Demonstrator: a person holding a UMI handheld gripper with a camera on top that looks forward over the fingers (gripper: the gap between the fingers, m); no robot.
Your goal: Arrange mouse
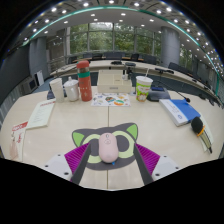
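Note:
A pale pink mouse (108,150) lies on a cat-shaped grey and green mouse mat (106,137) on the light table. My gripper (110,160) is open, its two purple-padded fingers (80,158) spread wide at either side of the mat. The mouse stands between them, resting on the mat, with a gap at each side. The fingertips reach about level with the mouse's middle.
Beyond the mat stand a red bottle (84,80), two white cups (70,89), a green-banded cup (144,87) and printed sheets (112,99). A blue book (180,110) and a dark green object (200,128) lie to the right; a leaflet (40,113) to the left.

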